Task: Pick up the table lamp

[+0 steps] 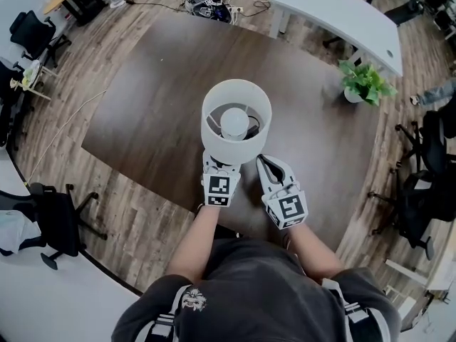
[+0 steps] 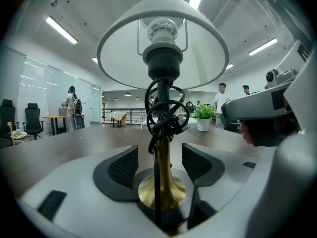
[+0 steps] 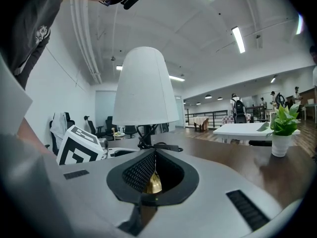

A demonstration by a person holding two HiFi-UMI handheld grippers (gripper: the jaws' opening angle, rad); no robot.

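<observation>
One white-shaded, brass-stemmed table lamp [image 1: 244, 147], two grey hand-held grippers at its foot.

Nearest, left gripper [image 2: 159, 157] with fingers spread wide either side of the brass stem [image 2: 163, 170], pads clear of it, gripping nothing. Just beside it, right gripper [image 3: 152, 155] with fingers closed tip to tip, empty, aimed at the brass base [image 3: 152, 184]. Just beyond both, the lamp upright on a dark brown wooden table [image 1: 142, 120], one round bulb [image 1: 234, 122] inside the shade, one black cord [image 2: 163, 110] looped round the stem and hanging in front of it between the left pads. Farther along the same table, well apart, one green potted plant [image 1: 365, 80] in a white pot. Beyond, one long white table [image 1: 335, 9] and black office chairs [image 1: 53, 219] at both sides, number unclear.
</observation>
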